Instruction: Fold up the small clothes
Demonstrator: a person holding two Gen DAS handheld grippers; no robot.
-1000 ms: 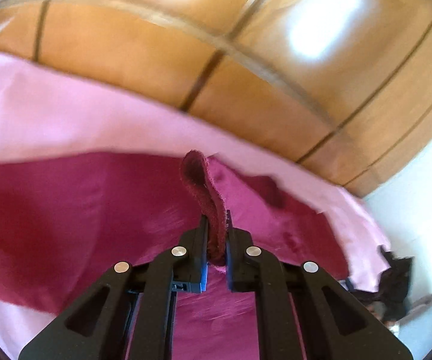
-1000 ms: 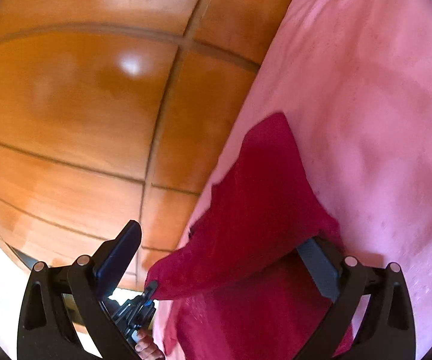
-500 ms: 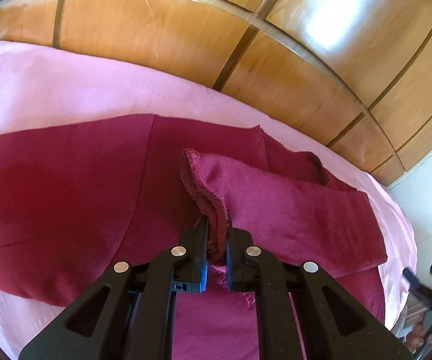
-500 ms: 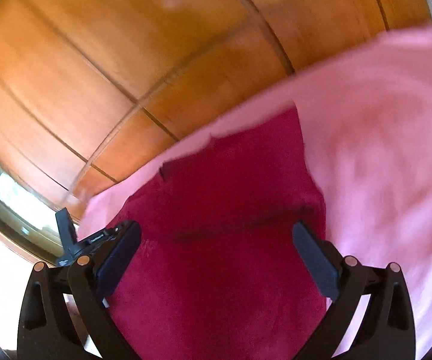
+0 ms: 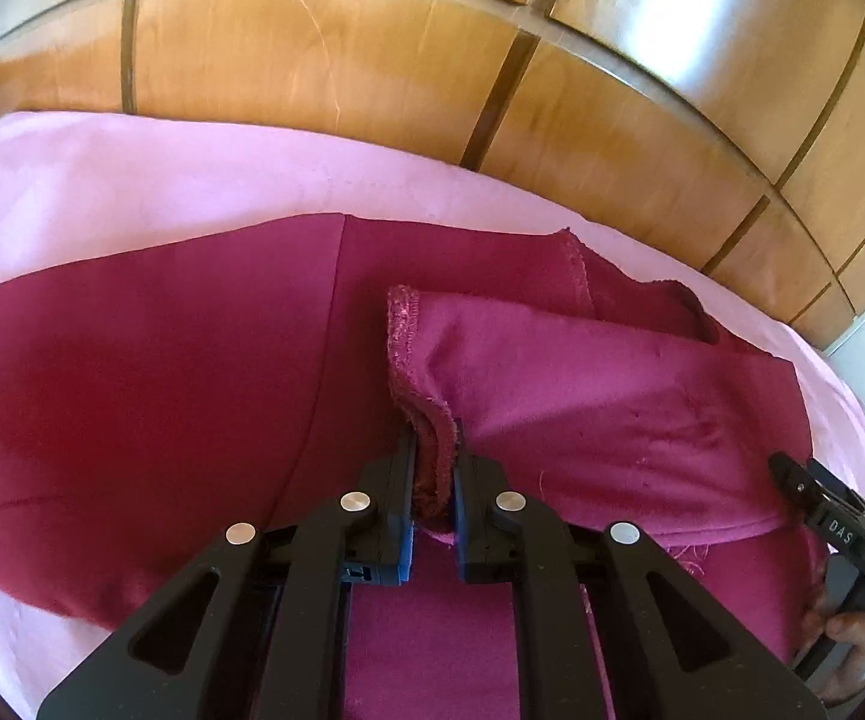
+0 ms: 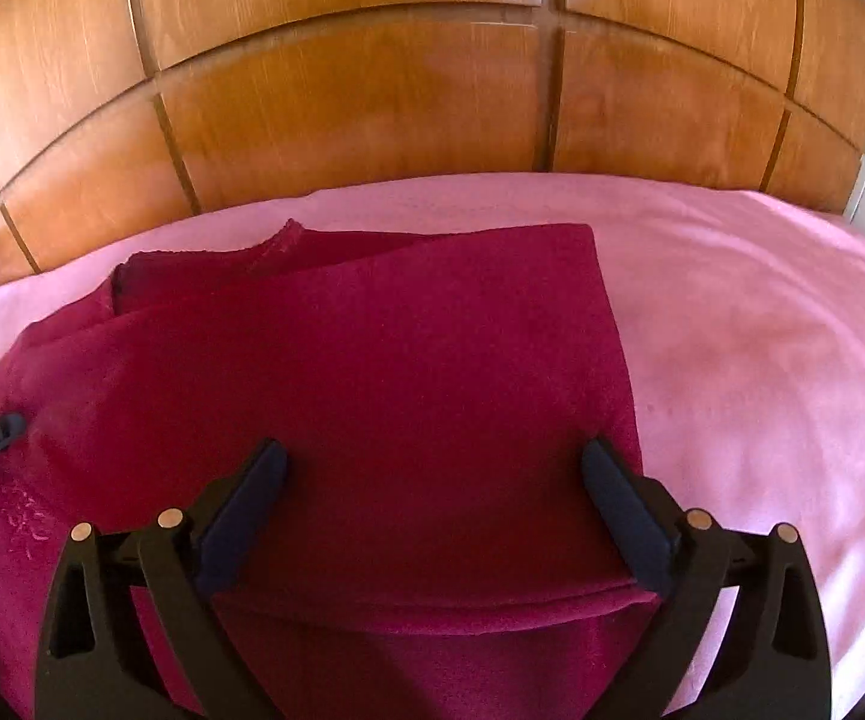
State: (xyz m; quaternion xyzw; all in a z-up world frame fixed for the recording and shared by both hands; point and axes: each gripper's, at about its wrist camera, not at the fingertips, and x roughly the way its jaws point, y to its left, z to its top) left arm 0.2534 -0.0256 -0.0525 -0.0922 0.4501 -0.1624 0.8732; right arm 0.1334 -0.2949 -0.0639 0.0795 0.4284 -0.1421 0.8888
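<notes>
Currently, a maroon garment's (image 5: 582, 396) hemmed edge is pinched by the left hand-held gripper (image 5: 433, 480); the right hand-held gripper (image 6: 432, 480) is held spread above it.

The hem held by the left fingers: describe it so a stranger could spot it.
Below the wooden headboard a pink sheet carries a maroon garment. Its folded-over flap ends in a stitched hem, the only edge standing up, pinched in the left gripper.

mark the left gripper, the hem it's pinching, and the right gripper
left gripper (image 5: 434, 480), left wrist view, gap between fingertips.
stitched hem (image 5: 401, 330), left wrist view, raised edge of the garment.
right gripper (image 6: 432, 468), right wrist view, midway between open fingers.
</notes>
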